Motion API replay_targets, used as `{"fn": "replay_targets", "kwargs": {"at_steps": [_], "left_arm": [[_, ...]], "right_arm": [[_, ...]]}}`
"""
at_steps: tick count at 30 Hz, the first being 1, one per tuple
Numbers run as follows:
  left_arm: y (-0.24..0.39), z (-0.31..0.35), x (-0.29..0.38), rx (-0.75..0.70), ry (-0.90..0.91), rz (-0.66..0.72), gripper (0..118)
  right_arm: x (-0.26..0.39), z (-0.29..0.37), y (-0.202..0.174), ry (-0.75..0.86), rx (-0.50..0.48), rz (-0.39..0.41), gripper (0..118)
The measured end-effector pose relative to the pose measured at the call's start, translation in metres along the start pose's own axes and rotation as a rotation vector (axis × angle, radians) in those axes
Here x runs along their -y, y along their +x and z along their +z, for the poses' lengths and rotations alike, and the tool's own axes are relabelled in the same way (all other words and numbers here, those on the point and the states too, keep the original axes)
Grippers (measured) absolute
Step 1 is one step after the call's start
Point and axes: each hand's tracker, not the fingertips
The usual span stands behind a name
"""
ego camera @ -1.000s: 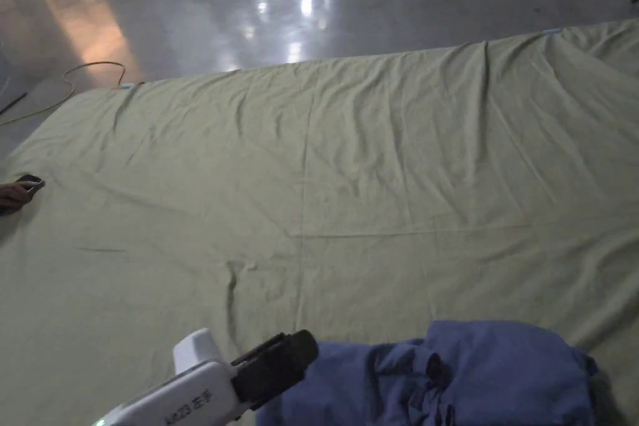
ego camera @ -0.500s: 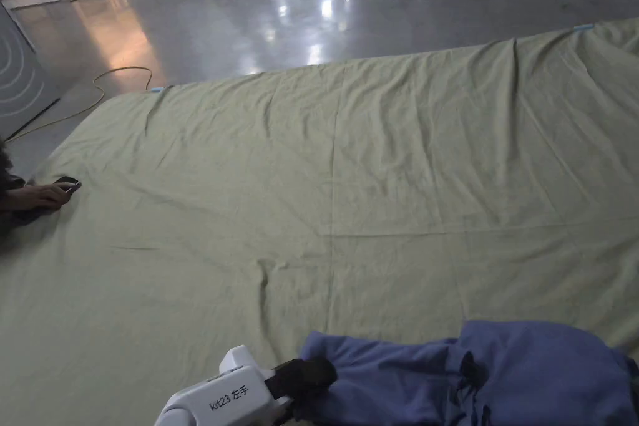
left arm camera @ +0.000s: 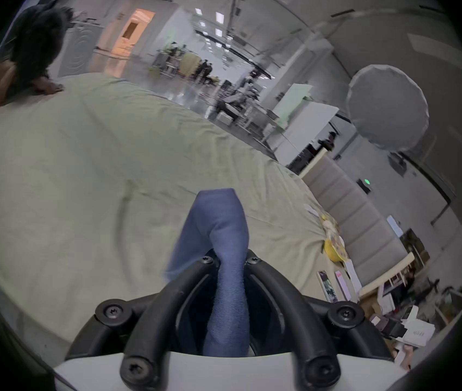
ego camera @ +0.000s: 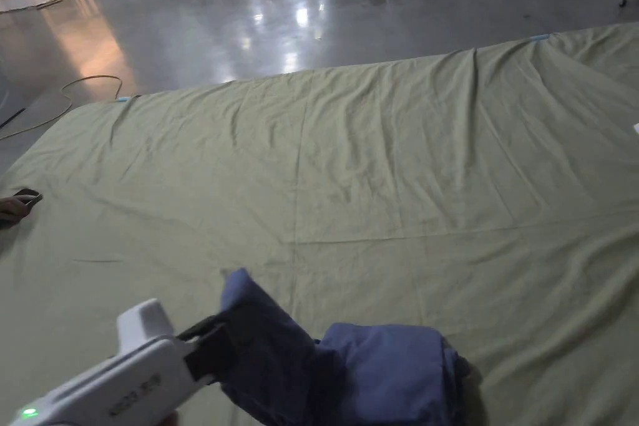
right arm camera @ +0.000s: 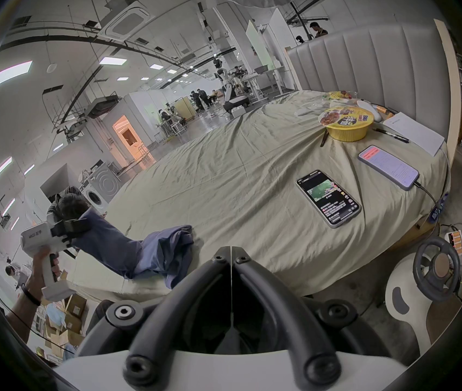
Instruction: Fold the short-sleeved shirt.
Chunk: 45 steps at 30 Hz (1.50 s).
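Presently: left gripper (left arm camera: 230, 259), jaws clamped on a raised fold of the blue shirt (ego camera: 380, 371), its bulk bunched on the green sheet (ego camera: 349, 184)'s near edge. Right gripper (right arm camera: 231, 253), jaws pressed together, holding nothing.

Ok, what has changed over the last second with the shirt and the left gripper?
The left gripper, open beside the blue shirt a second ago, closed its jaws on the shirt's near-left edge and lifted it up off the green sheet. The rest of the shirt stays bunched on the sheet. The right gripper is shut, empty.
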Motion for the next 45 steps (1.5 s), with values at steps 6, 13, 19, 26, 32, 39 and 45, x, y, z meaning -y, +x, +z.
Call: {"fn": "replay_targets", "kwargs": {"at_steps": [6,13,19,26,32,39,45], "left_arm": [[0.054,-0.110,0.072,0.093,-0.199,0.078,21],[0.071,-0.120,0.078,0.126,-0.299,0.048,73],[0.045,-0.080,0.032,0.137,-0.184,0.175,57],[0.049,-0.165,0.101,0.072,-0.470,0.067,3],[0.063,-0.153,0.106,0.090,-0.396,-0.057,0],[0.050,-0.037,0.029,0.170,-0.079,-0.115,1],[-0.021,-0.003,0.020,0.053,-0.141,0.025,66]], "right_arm": [[0.005,0.016,0.005,0.012,0.012,-0.024,0],[0.021,0.026,0.013,-0.022,0.062,-0.033,0],[0.030,0.017,0.016,-0.053,0.052,-0.032,0],[0.021,0.007,-0.011,-0.073,0.035,0.040,0],[0.021,-0.017,-0.045,-0.159,-0.041,0.136,0],[0.001,-0.136,-0.120,-0.262,-0.227,0.297,0],[-0.015,-0.252,-0.164,-0.474,-0.133,0.409,2]]}}
